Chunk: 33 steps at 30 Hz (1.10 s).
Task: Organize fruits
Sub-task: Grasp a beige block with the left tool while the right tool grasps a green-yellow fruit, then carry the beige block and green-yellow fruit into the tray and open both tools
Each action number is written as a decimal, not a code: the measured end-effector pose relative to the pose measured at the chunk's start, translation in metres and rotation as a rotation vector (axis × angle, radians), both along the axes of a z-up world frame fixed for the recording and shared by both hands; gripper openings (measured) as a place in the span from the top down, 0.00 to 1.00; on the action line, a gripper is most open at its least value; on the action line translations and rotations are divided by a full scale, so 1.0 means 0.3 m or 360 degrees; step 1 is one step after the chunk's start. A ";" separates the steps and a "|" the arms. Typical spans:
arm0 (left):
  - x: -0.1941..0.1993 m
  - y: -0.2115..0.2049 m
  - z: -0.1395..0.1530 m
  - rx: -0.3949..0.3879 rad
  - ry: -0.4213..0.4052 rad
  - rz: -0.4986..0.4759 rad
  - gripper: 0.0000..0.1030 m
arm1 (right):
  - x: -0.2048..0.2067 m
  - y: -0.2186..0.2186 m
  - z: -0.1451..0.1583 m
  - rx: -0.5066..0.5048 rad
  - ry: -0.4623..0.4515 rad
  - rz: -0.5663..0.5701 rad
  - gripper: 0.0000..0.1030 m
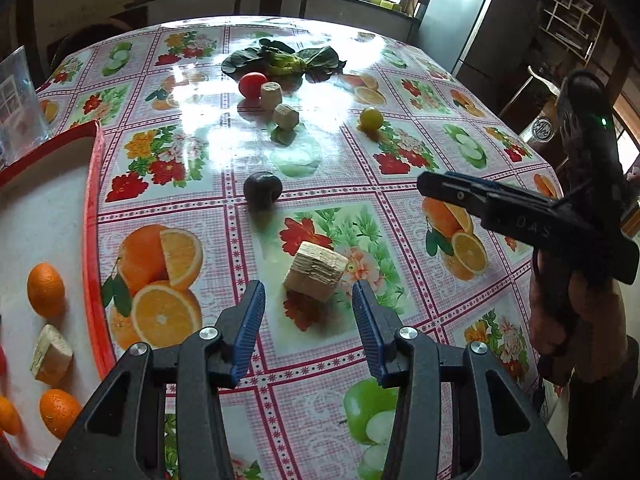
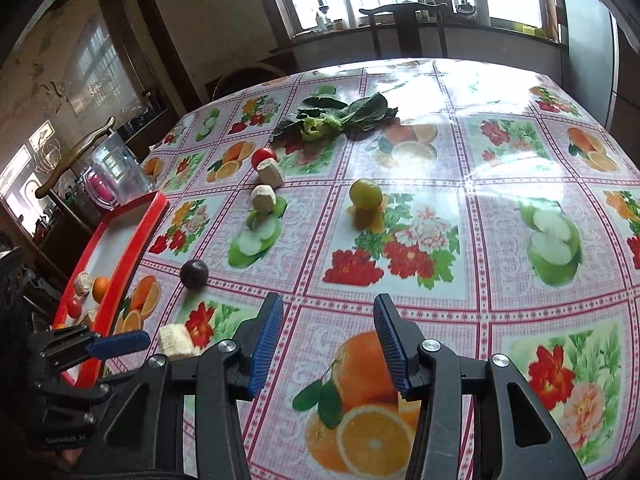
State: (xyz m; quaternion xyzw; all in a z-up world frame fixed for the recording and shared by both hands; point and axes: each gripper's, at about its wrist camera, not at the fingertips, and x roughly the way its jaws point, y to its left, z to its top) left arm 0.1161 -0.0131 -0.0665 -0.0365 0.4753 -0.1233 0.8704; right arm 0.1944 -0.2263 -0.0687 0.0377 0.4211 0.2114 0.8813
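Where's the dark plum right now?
The dark plum lies mid-table, beyond the pale block ahead of the open left gripper, right of the red tray.

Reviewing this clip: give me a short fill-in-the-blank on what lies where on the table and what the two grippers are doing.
1. The left gripper is open, its fingers on either side of a pale ____ chunk.
2. The tray holding the oranges has a ____ rim.
3. The right gripper is open and holds ____.
4. The dark plum lies ____ the tray, on the tablecloth.

Missing words: sugarcane; red; nothing; outside
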 end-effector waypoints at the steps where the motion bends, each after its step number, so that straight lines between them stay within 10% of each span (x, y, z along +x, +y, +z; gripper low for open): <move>1: 0.010 -0.008 -0.006 0.0005 0.0002 -0.0007 0.58 | 0.027 0.004 -0.006 -0.0010 0.0001 -0.0005 0.53; 9: 0.073 -0.040 -0.039 0.0038 -0.0019 -0.0042 0.66 | 0.243 0.050 -0.057 -0.0210 -0.0070 -0.0043 0.54; 14: 0.088 -0.032 -0.040 -0.0003 -0.0018 -0.0052 0.71 | 0.298 0.046 -0.051 -0.0146 -0.0055 -0.0021 0.78; 33: -0.038 0.120 0.050 -0.0114 -0.0115 0.0133 0.72 | -0.144 0.119 0.042 0.0088 0.0004 0.0176 0.79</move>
